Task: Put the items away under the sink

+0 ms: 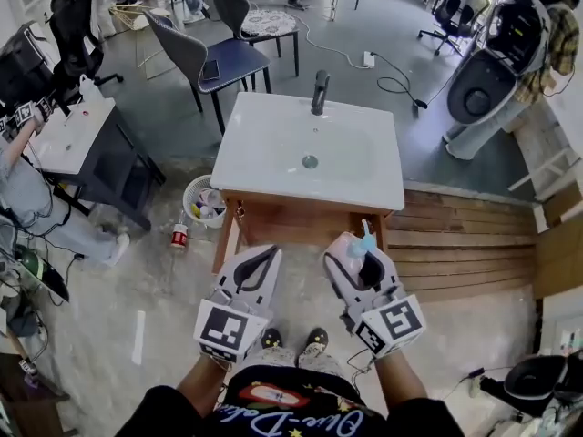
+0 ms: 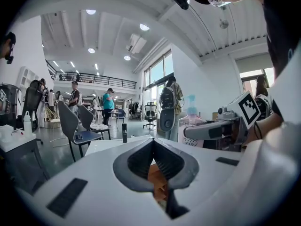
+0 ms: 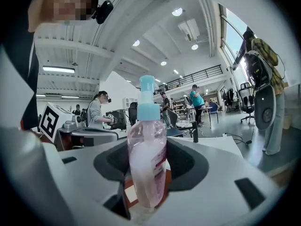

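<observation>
Concrete floor (image 1: pixel 155 271), white sink vanity (image 1: pixel 273 167) ahead: right gripper (image 1: pixel 357 260) clamped an upright pink pump bottle (image 3: pixel 146 164); left gripper (image 1: pixel 266 257) held its jaws together.

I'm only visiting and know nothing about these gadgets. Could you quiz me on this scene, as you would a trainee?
1. Fill in: seen from the person, the tap stands at the sink's ___ edge.
2. True or false: the left gripper holds something.
3. The pink bottle is in: A) the left gripper, B) the right gripper, C) the sink.

Key: 1 far; 2 false, its jaws are together and empty; 3 B.
</observation>
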The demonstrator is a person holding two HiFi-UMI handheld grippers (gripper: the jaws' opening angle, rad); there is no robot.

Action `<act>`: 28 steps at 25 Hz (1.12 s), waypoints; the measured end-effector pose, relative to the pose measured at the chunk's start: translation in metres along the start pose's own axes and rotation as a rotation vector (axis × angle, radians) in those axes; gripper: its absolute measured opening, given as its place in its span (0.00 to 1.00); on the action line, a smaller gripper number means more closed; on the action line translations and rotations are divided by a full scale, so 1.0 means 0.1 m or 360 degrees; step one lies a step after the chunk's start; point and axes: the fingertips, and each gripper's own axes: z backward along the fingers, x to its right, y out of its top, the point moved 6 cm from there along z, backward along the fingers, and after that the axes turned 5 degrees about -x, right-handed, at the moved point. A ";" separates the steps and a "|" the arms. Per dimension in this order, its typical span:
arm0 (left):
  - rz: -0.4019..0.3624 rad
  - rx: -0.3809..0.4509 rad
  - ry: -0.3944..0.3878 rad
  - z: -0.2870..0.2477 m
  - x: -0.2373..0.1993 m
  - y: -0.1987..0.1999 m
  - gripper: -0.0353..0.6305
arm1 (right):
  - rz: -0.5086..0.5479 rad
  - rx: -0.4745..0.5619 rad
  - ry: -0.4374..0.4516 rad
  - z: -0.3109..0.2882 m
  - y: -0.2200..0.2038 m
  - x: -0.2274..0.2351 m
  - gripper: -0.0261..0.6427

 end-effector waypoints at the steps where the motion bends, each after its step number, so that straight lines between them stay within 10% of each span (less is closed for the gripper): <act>1: -0.0011 0.0006 -0.0009 -0.01 -0.02 0.00 0.06 | -0.0002 0.0002 -0.0009 -0.01 0.01 0.00 0.37; 28: 0.0004 0.0026 -0.0078 -0.42 0.06 0.03 0.06 | 0.0001 -0.0017 -0.0012 -0.05 0.00 0.27 0.37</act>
